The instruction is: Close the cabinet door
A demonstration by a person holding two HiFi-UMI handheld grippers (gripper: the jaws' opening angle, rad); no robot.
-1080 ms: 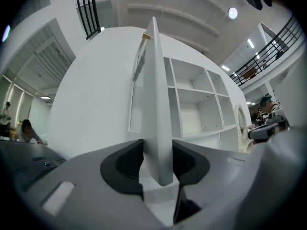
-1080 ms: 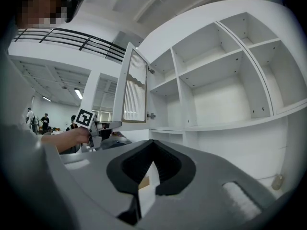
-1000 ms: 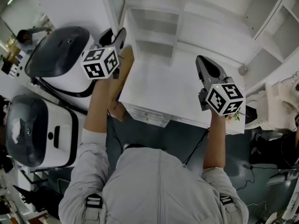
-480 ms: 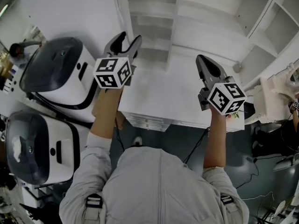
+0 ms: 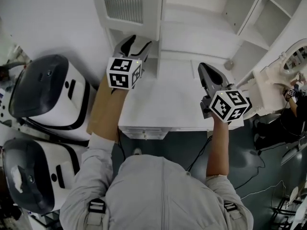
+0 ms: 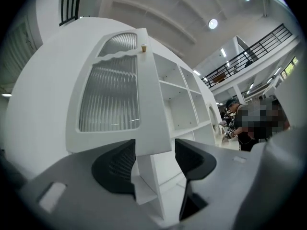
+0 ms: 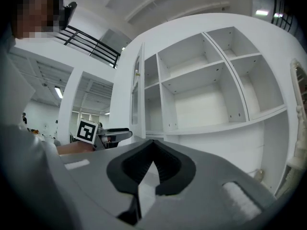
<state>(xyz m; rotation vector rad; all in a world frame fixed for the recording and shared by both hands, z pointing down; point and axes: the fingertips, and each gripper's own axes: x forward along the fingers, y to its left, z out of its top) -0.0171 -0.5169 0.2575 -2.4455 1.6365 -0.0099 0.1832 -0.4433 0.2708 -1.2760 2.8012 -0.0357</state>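
The door (image 6: 110, 99) is standing swung out from the left end of the cabinet (image 5: 201, 32). In the head view the picture's top edge is cutting off its ribbed glass pane (image 5: 125, 3). In the left gripper view the gripper's own grey body is hiding the door's lower left part.

The left gripper (image 6: 156, 164) is sitting at the door's free edge. Its fingers have just been opening and are released and spread wide. The door's lower corner is standing between them, and the pads are not pressing on it.

The right gripper (image 7: 146, 169) is hovering in front of the cabinet's open shelves (image 7: 211, 104), with its fingers clenched together on nothing.

Two white machines with dark lids (image 5: 45, 87) are sitting left of the cabinet. A pale ornate object (image 5: 273, 87) right of the cabinet is running out of frame and is too unclear to identify. A person (image 6: 240, 128) is standing beyond the cabinet's right end.
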